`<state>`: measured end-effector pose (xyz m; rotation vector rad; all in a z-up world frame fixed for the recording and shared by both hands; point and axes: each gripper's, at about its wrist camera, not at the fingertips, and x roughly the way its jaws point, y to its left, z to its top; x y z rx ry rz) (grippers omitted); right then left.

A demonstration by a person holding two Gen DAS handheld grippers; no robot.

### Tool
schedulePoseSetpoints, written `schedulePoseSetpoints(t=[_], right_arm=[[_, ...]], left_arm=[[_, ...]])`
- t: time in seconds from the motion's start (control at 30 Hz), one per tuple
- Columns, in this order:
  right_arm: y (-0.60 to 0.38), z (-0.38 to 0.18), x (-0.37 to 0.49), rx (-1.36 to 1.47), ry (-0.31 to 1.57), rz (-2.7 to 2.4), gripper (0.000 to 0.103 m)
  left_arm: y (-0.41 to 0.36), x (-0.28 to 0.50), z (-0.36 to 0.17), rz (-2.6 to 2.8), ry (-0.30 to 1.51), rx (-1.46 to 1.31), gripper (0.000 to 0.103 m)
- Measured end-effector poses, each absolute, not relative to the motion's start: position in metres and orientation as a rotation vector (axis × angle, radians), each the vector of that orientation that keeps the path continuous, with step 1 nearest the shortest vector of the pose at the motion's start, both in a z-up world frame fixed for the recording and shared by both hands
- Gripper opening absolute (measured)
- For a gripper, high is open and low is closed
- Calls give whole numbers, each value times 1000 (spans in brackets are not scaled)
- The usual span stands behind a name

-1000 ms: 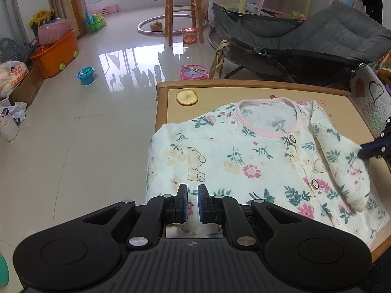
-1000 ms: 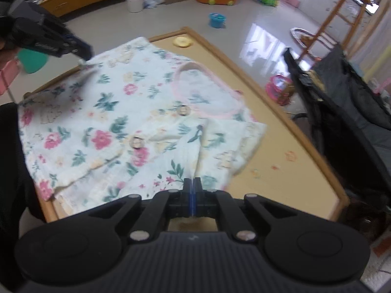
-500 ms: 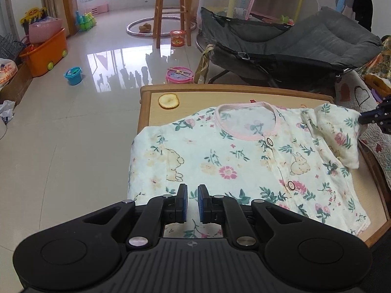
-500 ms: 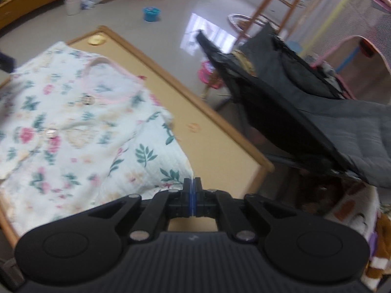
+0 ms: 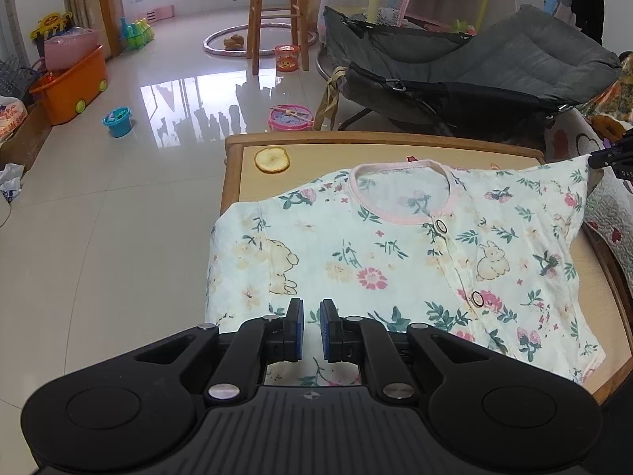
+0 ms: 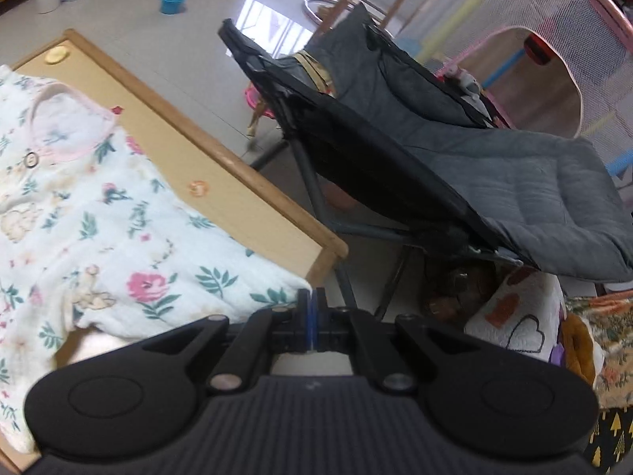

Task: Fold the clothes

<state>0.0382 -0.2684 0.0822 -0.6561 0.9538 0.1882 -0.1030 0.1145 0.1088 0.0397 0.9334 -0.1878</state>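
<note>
a floral baby shirt (image 5: 395, 253) with a pink collar and snap buttons lies face up on a low wooden table (image 5: 435, 146), its neckline toward the far edge and its hem toward the camera. the left gripper (image 5: 310, 330) hangs over the near hem of the shirt with its blue-padded jaws a narrow gap apart; cloth shows below and behind the gap, but whether the pads actually pinch any of it cannot be told from this angle. the right gripper (image 6: 311, 308) has its jaws pressed fully together on the end of the shirt's sleeve (image 6: 253, 281), which is drawn out taut past the table's corner. in the left wrist view that same sleeve (image 5: 569, 190) rises to a point at the right edge of the picture, where the dark tip of the right gripper (image 5: 607, 156) pinches it. the shirt's other sleeve (image 5: 237, 245) lies flat at the table's left side, reaching just over the edge. a round yellow sticker (image 5: 271, 159) sits on the bare table top near the far left corner, apart from the shirt. beyond the table stands a grey padded folding chair (image 6: 494, 166), and on the shiny tiled floor are a wooden stool (image 5: 277, 12), an orange toy bin (image 5: 71, 87), and a small blue bucket (image 5: 117, 116).
</note>
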Motion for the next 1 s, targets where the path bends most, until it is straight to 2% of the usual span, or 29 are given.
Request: schedulePoseSetpoints(t=[0.53,0.7,1.0], right_arm=[[-266,62,70,-723,894,102,1],[-260,42,75,-805,853,57,5],[-285,54,65,-634,898,140,5]], left_arm=[[111,-94,102,-174,946,35,14],[109,-94,100,-176,953,37,14],[110,-96,101,-179,953,34,14]])
